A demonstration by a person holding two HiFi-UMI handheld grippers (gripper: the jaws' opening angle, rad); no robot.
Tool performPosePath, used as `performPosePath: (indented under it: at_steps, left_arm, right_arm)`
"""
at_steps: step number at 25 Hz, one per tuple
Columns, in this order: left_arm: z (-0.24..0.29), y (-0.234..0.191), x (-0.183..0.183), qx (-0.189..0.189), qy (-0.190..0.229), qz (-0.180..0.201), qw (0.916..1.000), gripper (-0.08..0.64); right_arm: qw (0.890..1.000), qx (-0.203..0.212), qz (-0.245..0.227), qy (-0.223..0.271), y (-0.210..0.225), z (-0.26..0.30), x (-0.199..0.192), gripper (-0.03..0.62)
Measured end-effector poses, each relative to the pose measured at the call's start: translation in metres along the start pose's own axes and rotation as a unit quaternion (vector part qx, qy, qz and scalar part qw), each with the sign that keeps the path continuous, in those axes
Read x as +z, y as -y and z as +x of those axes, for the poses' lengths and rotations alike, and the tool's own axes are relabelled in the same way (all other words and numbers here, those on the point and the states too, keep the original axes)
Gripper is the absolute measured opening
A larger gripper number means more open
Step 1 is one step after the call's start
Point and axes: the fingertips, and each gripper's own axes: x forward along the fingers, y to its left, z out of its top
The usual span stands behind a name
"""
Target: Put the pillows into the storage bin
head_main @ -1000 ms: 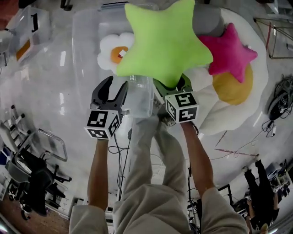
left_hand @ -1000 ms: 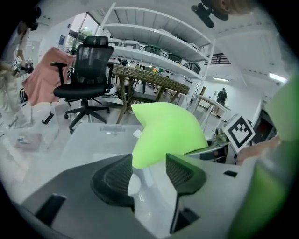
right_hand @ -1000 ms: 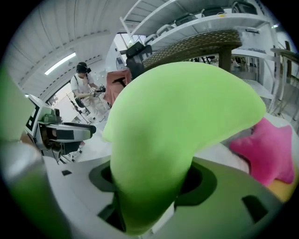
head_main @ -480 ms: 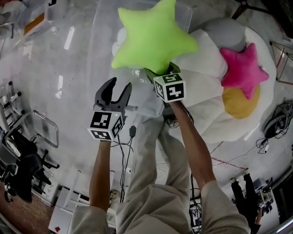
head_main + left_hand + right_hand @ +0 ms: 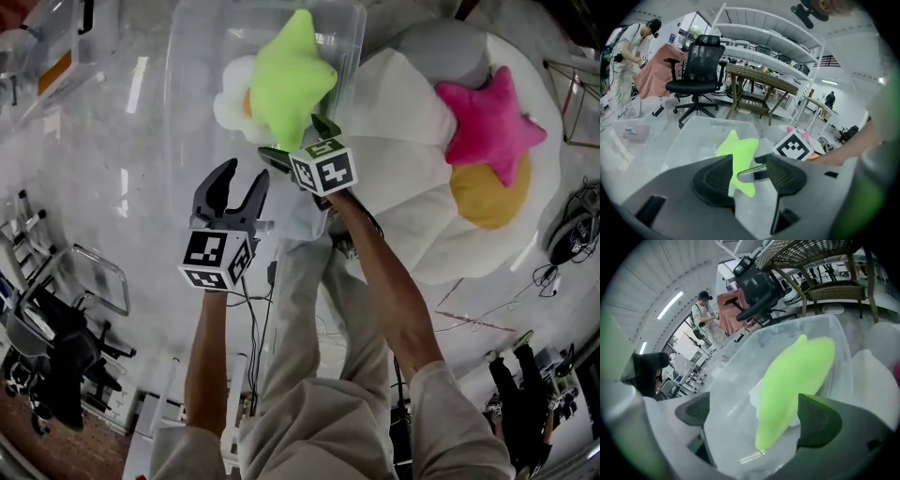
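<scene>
One pillow (image 5: 286,80) within just-opened hand-held gripper (image 5: 298,141)

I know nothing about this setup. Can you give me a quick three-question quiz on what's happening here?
1. True or false: the pink star-shaped pillow already lies in the clear plastic storage bin.
2. Which pillow shares the bin with the lime-green star-shaped pillow? A) white flower-shaped pillow B) blue square pillow C) none
3. Fill in: the left gripper's jaws are ___.
Key: 1 false, it rests on the large white cushion. 2 A. 3 open, nothing between them.
</scene>
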Motion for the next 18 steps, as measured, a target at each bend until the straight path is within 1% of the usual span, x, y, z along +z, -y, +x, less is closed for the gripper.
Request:
performPosePath:
  at_steps: [3,7,11,15,18]
  left_arm:
    - [0.014,0.020,0.006,-0.014,-0.004,0.011,0.9998,0.222]
    - [0.034,0.052,0.012,-0.039,-0.015,0.033,0.9986,0.222]
    - [0.054,0.085,0.016,-0.065,-0.025,0.055,0.9961,0.222]
    - [0.076,0.121,0.020,-0.092,-0.036,0.081,0.9918,0.222]
    - [0.093,0.149,0.022,-0.116,-0.048,0.105,0.9866,0.222]
  right_arm:
    - [1.000,-0.012,-0.007,0.020,0.015,-0.028,-0.005,0.561]
    - [0.997,-0.027,-0.012,0.072,0.036,-0.077,0.004,0.561]
    - [0.992,-0.057,-0.014,0.108,0.064,-0.119,0.005,0.561]
    - [0.986,-0.093,-0.004,0.139,0.095,-0.161,0.002,0.561]
    - [0.980,-0.121,0.008,0.161,0.116,-0.193,-0.004,0.560]
